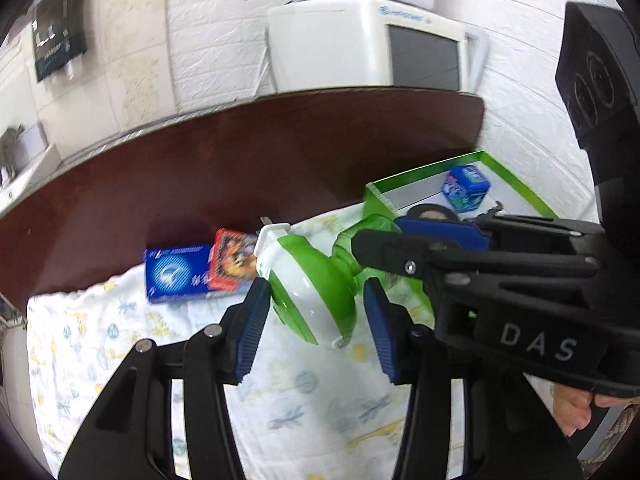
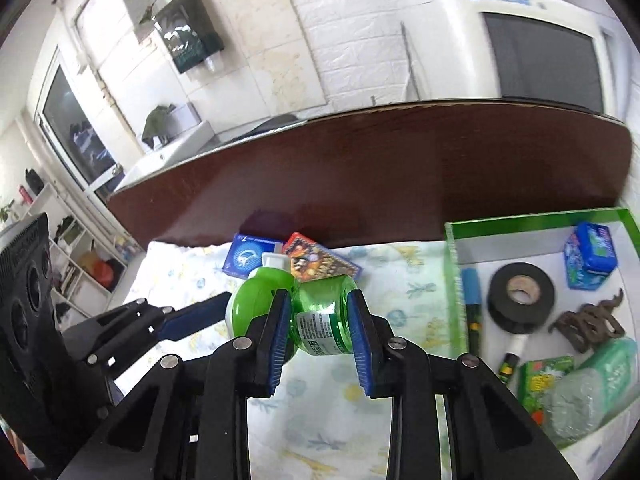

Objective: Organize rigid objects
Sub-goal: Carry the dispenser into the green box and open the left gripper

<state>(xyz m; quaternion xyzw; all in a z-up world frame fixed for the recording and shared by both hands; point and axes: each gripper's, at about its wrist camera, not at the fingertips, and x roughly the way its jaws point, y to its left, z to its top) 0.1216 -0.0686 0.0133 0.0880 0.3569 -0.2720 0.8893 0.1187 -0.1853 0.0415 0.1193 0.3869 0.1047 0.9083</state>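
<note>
Green-rimmed tray (image 2: 532, 224) at 3 o'clock: black tape roll (image 2: 520, 292), blue box (image 2: 590, 258), marker, green packets inside. Right gripper (image 2: 318, 334) fingers clamp green liquid bottle (image 2: 324, 320). Left gripper (image 1: 316, 320) fingers flank its green-white heater head (image 1: 308, 292), partly closed; contact unclear. Device lies tilted above patterned cloth (image 2: 320, 420).

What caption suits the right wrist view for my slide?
Right gripper clamps green bottle beside the half-filled green tray.
</note>
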